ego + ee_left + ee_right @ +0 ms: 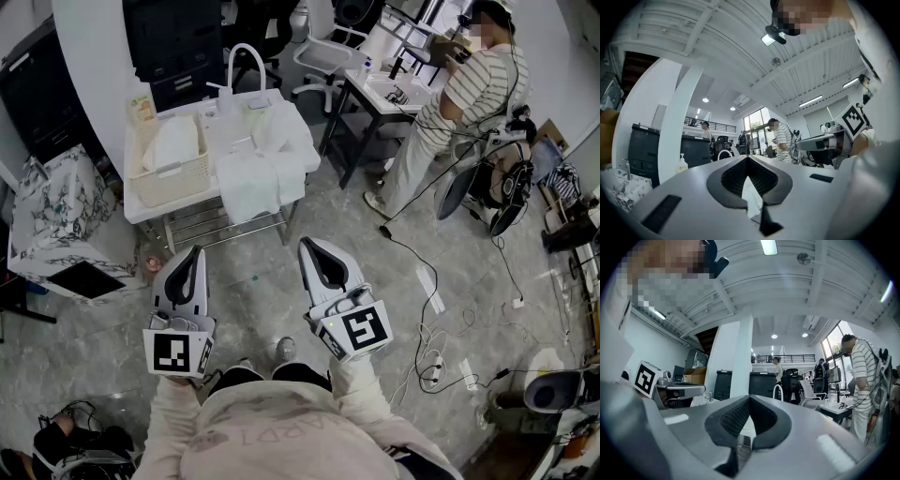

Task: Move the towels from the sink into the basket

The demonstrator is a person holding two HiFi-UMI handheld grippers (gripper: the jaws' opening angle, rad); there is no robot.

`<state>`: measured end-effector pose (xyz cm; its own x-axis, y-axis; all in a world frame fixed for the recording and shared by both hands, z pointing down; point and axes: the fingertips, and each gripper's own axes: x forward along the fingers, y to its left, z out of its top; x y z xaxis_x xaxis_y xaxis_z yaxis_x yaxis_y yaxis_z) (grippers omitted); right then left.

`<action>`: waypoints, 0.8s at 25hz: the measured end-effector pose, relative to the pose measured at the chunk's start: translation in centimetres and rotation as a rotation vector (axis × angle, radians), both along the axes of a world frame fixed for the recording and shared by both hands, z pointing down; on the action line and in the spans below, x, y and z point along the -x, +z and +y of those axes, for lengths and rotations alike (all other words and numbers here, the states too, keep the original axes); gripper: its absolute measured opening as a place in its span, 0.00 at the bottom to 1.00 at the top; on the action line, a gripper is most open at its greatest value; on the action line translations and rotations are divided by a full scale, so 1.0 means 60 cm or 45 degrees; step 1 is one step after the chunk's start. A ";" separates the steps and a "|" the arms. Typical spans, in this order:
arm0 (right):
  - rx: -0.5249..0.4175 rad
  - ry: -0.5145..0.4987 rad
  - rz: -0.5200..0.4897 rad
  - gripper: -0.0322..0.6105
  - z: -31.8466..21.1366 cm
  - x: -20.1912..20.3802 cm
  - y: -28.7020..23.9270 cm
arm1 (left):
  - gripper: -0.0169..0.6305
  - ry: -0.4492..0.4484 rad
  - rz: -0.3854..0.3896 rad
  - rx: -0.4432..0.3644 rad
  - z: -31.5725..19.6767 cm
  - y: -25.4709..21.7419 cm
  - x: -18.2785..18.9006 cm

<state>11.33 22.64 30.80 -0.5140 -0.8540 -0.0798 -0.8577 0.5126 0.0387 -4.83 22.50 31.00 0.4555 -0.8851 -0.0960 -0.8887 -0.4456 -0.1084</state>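
Broadly, a grey marbled floor [450,234] fills most of the head view, with black and white cables [427,281] trailing across its right side. At the top stands a white counter [217,131] with an arched faucet [246,58] at its back edge. A person in a striped shirt [473,94] stands at another desk far to the right, and a marble-patterned box [52,211] sits on the floor just left of the counter.

White towels [255,178] lie heaped on the right half of the counter below the faucet and hang over its front edge; the sink basin cannot be made out under them. On the counter's left half, just beside that heap, stands a pale woven basket [169,186], and one white towel [176,145] already lies inside it.

Both tools hover over the floor, well apart from the counter and pointing toward it. The left tool [187,258] is roughly in line with the basket; in its own view its jaws are clenched tip to tip with nothing between them. The right tool [311,248] is in line with the counter's right edge, and its jaws are likewise pressed together and empty.
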 end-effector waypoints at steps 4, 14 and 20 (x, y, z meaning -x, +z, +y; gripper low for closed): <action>-0.002 -0.006 0.001 0.06 -0.015 -0.010 -0.006 | 0.04 0.007 0.009 -0.002 -0.012 -0.006 -0.014; -0.013 -0.048 0.015 0.06 -0.062 -0.028 0.000 | 0.04 -0.032 0.022 -0.004 -0.052 0.000 -0.035; -0.019 -0.080 -0.010 0.07 -0.103 -0.056 0.001 | 0.04 -0.061 0.013 -0.009 -0.085 0.000 -0.064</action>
<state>14.71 16.46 30.88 -0.5660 -0.8187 -0.0966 -0.8241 0.5651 0.0397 -0.98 17.42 30.98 0.4117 -0.9051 -0.1065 -0.9100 -0.4018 -0.1024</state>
